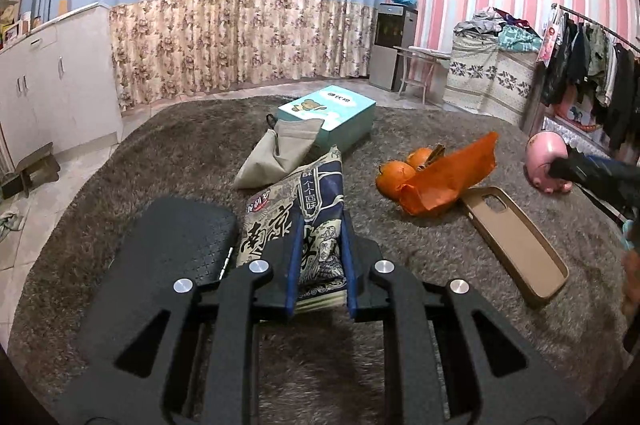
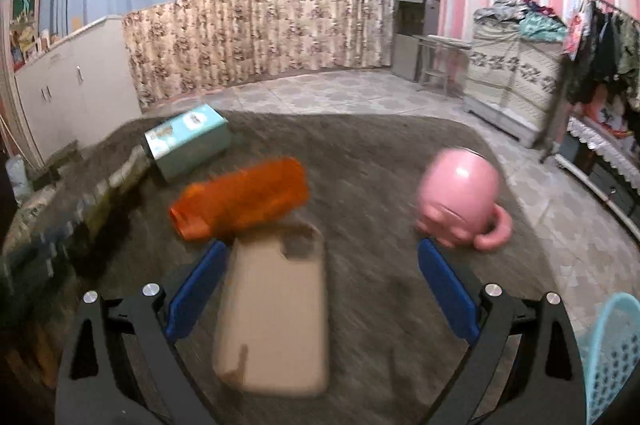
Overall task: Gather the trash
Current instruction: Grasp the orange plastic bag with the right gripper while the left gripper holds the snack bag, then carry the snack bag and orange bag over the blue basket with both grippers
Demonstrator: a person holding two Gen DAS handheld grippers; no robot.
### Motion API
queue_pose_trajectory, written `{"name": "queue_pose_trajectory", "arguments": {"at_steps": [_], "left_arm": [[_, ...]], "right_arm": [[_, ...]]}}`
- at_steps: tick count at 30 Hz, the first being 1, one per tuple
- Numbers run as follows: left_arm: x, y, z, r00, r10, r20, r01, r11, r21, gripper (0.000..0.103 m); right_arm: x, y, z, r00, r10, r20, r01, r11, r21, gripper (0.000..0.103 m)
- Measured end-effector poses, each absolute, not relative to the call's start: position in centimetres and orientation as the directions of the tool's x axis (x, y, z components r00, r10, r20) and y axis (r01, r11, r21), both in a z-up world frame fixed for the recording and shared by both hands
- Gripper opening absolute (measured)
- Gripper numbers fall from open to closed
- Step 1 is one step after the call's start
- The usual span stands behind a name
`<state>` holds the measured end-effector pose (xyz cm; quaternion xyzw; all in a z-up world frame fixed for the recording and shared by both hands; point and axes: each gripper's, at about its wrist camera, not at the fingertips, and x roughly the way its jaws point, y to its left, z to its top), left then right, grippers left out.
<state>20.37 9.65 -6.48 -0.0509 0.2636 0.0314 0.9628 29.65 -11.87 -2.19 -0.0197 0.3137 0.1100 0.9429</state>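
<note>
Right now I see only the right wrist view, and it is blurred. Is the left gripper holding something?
Observer: Yes. The left gripper is shut on a blue and white snack bag.
Operator: Is anything hidden behind the orange bag?
Observer: Two oranges lie against the orange bag, on its far side from you.
Operator: What lies near the teal box?
Observer: A grey cloth pouch leans against the teal box.
</note>
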Motion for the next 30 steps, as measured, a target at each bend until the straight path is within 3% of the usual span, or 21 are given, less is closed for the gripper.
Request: {"name": "queue_pose_trajectory", "arguments": {"at_steps": [8, 11, 13, 14, 16, 17, 19, 22, 30], "left_arm": [[20.5, 10.3, -6.8, 0.859, -0.002, -0.512, -0.068, 0.991, -0.119, 0.017], [20.5, 10.2, -6.9, 0.858, -0.008, -0.514, -0.064, 0.990, -0.122, 0.017], [20.5, 10.5, -6.9, 0.858, -0.013, -0.514, -0.062, 0.990, -0.128, 0.017], [20.6, 10.5, -6.9, 0.858, -0.015, -0.514, -0.061, 0.990, -0.130, 0.017], [20.6, 10.6, -7.0, 0.857, -0.017, -0.516, -0.059, 0.990, -0.130, 0.017], [20.6, 10.6, -7.0, 0.857, -0.017, -0.516, -0.059, 0.990, -0.130, 0.017], [20.6, 10.6, -7.0, 0.857, -0.017, -0.516, -0.058, 0.990, -0.131, 0.017], [20.6, 10.6, -7.0, 0.856, -0.016, -0.517, -0.058, 0.990, -0.128, 0.017], [20.8, 10.0, -6.9, 0.850, -0.003, -0.527, -0.055, 0.994, -0.094, 0.017]], "right_arm": [[35.6, -8.3, -3.3, 0.721, 0.154, -0.676, -0.139, 0.987, 0.078, 0.095], [36.8, -8.2, -4.5, 0.694, 0.159, -0.702, -0.116, 0.987, 0.108, 0.090], [36.8, -8.2, -5.2, 0.669, 0.171, -0.724, -0.126, 0.985, 0.116, 0.066], [36.8, -8.2, -5.5, 0.660, 0.179, -0.729, -0.130, 0.984, 0.124, 0.059], [36.4, -8.5, -6.2, 0.635, 0.239, -0.735, -0.155, 0.971, 0.182, 0.034], [36.2, -8.7, -6.3, 0.634, 0.259, -0.729, -0.160, 0.966, 0.204, 0.029], [35.6, -9.1, -6.3, 0.639, 0.291, -0.712, -0.171, 0.956, 0.237, 0.010], [34.6, -9.6, -5.8, 0.659, 0.312, -0.684, -0.199, 0.950, 0.241, 0.005], [29.8, -15.6, -3.1, 0.741, 0.277, -0.612, -0.168, 0.958, 0.231, 0.003]]}}
